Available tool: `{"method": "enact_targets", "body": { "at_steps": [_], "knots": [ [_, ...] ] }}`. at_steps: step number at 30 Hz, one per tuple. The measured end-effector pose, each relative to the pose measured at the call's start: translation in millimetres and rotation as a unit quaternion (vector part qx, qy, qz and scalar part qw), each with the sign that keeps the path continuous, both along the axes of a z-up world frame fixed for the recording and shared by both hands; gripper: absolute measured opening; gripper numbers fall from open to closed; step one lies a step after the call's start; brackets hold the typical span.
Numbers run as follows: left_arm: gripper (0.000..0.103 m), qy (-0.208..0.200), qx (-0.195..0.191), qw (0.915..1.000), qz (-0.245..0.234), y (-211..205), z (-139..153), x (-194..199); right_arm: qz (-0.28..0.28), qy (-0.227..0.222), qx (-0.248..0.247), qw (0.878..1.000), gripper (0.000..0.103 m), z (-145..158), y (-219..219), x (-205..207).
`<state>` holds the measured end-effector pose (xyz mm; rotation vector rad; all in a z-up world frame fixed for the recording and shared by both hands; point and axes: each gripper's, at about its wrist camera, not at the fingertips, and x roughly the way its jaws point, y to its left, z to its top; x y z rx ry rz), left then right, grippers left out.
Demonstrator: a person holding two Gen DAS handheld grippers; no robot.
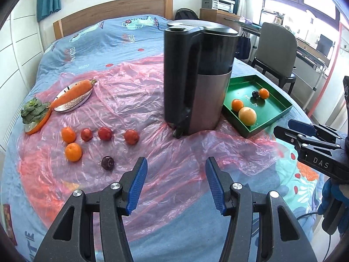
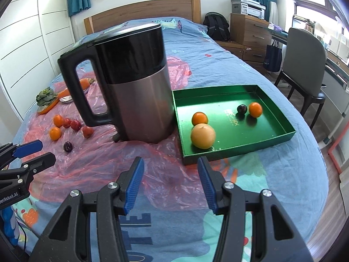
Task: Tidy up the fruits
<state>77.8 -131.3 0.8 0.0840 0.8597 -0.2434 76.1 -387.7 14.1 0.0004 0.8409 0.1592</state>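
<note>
Left claw (image 1: 174, 185) and right claw (image 2: 171, 185) empty, agape | step: between picks | next: I grab plum (image 1: 107, 162), drop in green tray (image 1: 270, 118)

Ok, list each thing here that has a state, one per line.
left gripper: open, holding nothing
right gripper: open, holding nothing
kettle: upright, lid closed
green tray: holds four fruits
loose fruits: six on the plastic sheet, outside the tray
carrot: lying across a plate
</note>
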Motion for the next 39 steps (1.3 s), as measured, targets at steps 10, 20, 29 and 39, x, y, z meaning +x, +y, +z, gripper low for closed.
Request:
{"method": "enact_targets", "body": {
  "at_steps": [10,20,29,39],
  "knots": [
    [0.049,0.0,-0.004,0.9986,0.052,62,-7,-8,0.064,0.002,0.006,0.998,0.056,2,65,-9],
    [0.049,0.013,-0.006,0.9942,0.107,124,-24,-15,0.112,0.013,0.006,0.994,0.057,-8,119,-11],
    [0.049,0.02,-0.006,0.9902,0.138,160,-40,-15,0.15,0.023,0.002,0.988,0.056,-21,157,-2],
    [0.049,0.032,-0.028,0.9922,0.117,157,-65,5,0.191,0.014,-0.02,0.981,0.056,-45,208,25]
  ]
}}
